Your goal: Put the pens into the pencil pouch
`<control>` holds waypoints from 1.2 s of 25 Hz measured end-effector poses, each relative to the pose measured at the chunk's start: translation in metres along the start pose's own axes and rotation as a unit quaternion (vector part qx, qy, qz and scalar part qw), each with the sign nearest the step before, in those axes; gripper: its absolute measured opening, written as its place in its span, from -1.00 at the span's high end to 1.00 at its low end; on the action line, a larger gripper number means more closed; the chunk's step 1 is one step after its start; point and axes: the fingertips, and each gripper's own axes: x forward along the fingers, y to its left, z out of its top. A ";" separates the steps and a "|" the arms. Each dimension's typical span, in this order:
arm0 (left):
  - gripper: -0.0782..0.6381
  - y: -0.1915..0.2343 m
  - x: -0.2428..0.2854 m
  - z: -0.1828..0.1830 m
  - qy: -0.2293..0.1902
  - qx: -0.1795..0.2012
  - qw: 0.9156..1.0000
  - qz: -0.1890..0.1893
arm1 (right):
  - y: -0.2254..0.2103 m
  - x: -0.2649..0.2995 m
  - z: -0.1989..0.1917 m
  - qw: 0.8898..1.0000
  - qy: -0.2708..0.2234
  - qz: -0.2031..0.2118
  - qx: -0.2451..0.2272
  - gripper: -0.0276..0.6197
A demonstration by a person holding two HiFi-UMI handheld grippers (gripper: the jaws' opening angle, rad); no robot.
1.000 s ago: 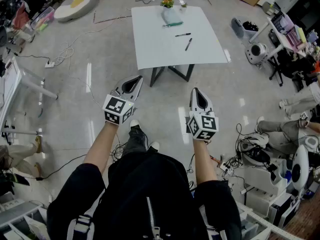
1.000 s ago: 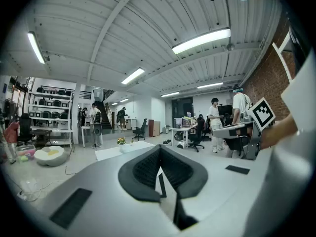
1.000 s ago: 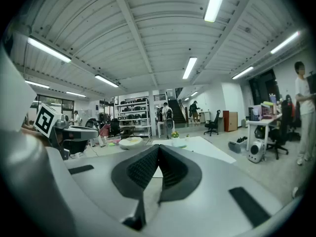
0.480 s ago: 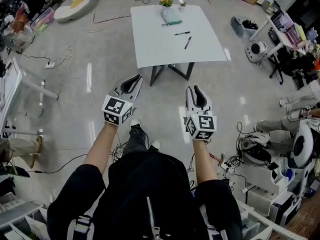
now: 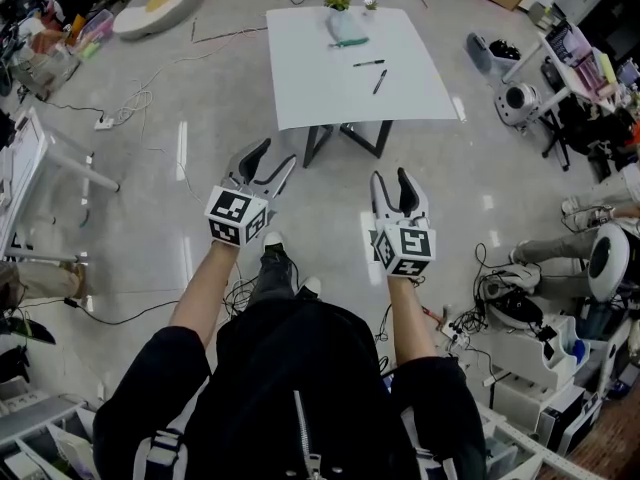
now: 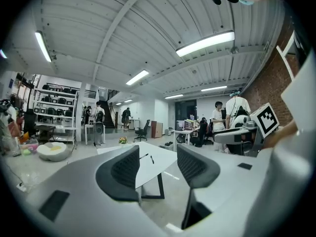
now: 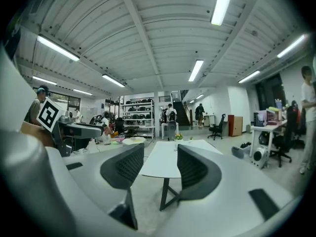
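Forearms (image 5: 200,290) forward; left claw (image 5: 273,156), right claw (image 5: 391,179) newly agape, seemingly level.

Grey floor (image 5: 200,118) polished and glossy with light streaks; table (image 5: 320,78) top white, smooth, matt, its legs (image 5: 345,138) dark, metal-looking; pencil pouch (image 5: 347,28) pale, looks like soft translucent plastic; pens (image 5: 368,64) dark, too small to tell material. Shells of left gripper (image 5: 272,154) and right gripper (image 5: 392,176) white smooth plastic with slight sheen, pads (image 6: 126,169) dark matt with fine ribbed texture, marker cubes (image 5: 237,217) matt black-and-white print. Person's top (image 5: 290,388) black matt cloth with metal-looking zip (image 5: 305,433); ceiling (image 6: 98,33) white ribbed panels, matt.
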 end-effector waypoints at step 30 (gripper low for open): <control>0.12 0.072 0.129 -0.008 0.027 0.017 0.998 -0.051 | -0.037 0.136 0.002 0.999 0.029 -0.021 0.021 0.27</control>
